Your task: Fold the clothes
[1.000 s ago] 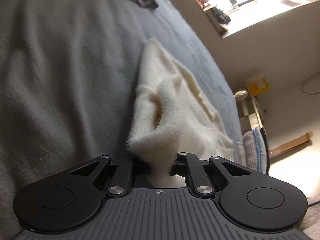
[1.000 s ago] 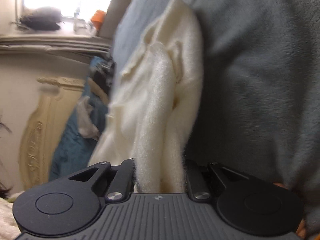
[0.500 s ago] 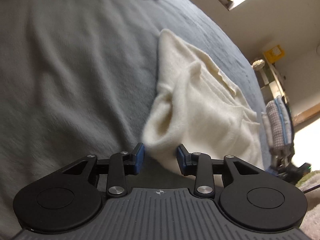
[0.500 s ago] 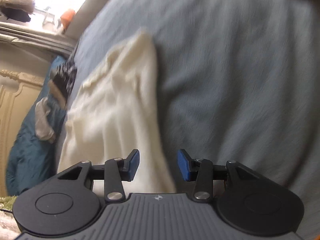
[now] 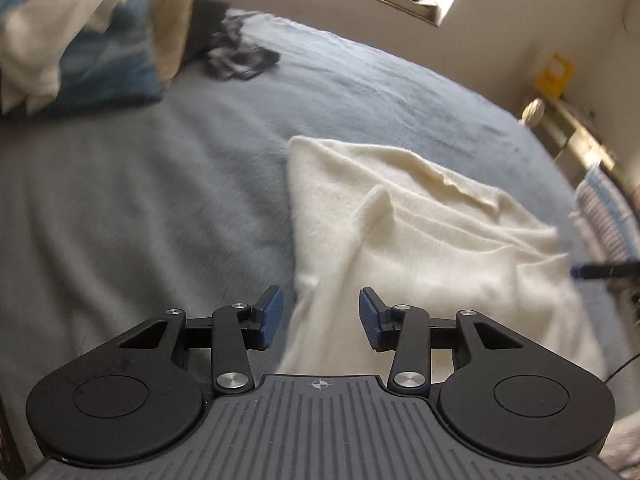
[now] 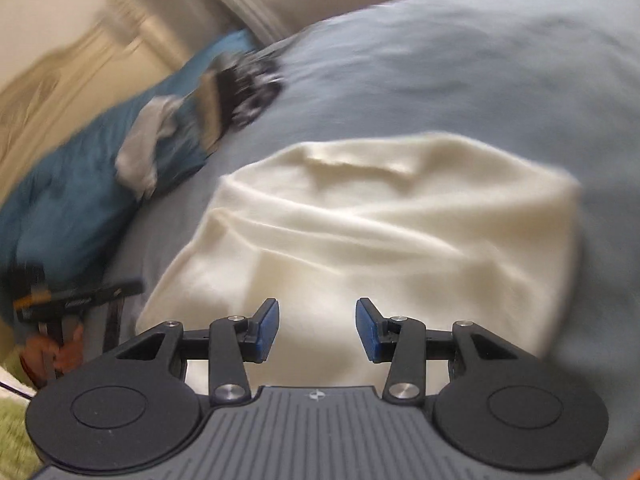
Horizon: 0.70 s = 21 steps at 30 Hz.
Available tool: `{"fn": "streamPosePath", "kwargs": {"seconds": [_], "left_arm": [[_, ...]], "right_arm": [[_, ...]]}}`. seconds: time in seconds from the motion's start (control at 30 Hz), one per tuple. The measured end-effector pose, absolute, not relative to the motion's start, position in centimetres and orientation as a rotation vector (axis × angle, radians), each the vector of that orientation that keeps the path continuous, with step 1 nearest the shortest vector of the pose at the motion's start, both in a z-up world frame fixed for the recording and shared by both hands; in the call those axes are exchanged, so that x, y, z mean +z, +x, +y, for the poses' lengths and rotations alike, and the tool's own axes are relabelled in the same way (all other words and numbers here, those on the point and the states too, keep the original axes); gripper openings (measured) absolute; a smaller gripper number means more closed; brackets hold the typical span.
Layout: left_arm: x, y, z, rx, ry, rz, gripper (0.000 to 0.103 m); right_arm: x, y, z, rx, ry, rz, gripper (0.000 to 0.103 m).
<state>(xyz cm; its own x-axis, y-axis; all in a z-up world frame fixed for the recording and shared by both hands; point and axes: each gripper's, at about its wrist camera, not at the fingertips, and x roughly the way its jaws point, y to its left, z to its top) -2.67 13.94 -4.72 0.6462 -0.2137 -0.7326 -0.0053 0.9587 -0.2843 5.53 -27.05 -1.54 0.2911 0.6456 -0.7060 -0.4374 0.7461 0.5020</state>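
cream garment (image 5: 424,240), one, two grippers parted

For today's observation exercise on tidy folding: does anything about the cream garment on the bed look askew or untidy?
Yes. The cream garment lies on the grey-blue blanket with rumpled creases across its top, and in the left wrist view one fold stands up in a peak. Its edges look uneven rather than square. Both grippers are off it.

Fuzzy cream knit garment (image 5: 420,240), soft matt grey blanket (image 5: 140,200) — matt black plastic tool (image 5: 320,316), blue pads (image 5: 270,316)
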Motion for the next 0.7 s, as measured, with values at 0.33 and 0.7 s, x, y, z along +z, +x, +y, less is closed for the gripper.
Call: {"fn": "streamPosePath", "kwargs": {"seconds": [0.33, 0.7], "left_arm": [[-5.7, 0.6, 11.0, -0.130, -0.183, 0.786, 0.050], [-7.3, 0.9, 10.5, -0.175, -0.144, 0.746, 0.049]], "right_arm": [[-1.4, 8.3, -17.0, 0.825, 0.002, 1.067, 0.046], [-3.0, 8.6, -13.3, 0.839, -0.130, 1.062, 0.046]]}}
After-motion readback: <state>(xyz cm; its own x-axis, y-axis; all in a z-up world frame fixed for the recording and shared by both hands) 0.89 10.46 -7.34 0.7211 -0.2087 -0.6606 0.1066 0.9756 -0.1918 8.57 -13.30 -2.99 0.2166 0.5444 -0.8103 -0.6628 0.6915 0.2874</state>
